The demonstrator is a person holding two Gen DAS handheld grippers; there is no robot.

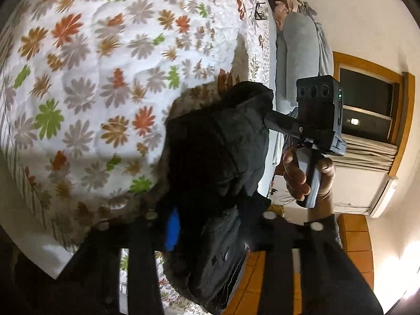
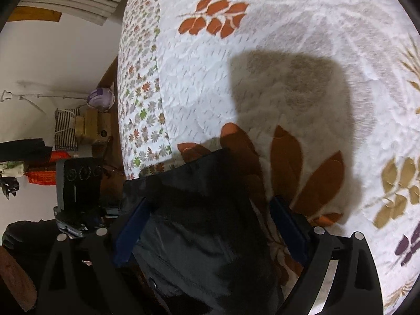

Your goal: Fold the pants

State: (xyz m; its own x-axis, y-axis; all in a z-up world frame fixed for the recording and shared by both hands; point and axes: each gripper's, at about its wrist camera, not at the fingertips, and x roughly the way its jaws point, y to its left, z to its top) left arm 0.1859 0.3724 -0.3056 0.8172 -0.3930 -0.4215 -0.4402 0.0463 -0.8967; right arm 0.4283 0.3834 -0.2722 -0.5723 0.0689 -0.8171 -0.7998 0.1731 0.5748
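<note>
My left hand-held gripper [image 1: 207,239] and right hand-held gripper [image 2: 210,225], each clamping the black pants [image 1: 215,157], hang above the bed [image 1: 92,78].

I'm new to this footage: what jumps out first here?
The bedspread, white with orange, green and grey flowers, fills both views. Black pants bunch dark across it, between the left gripper's fingers and the right gripper's blue-padded fingers. Beyond, grey bolsters lie against the wall.
</note>
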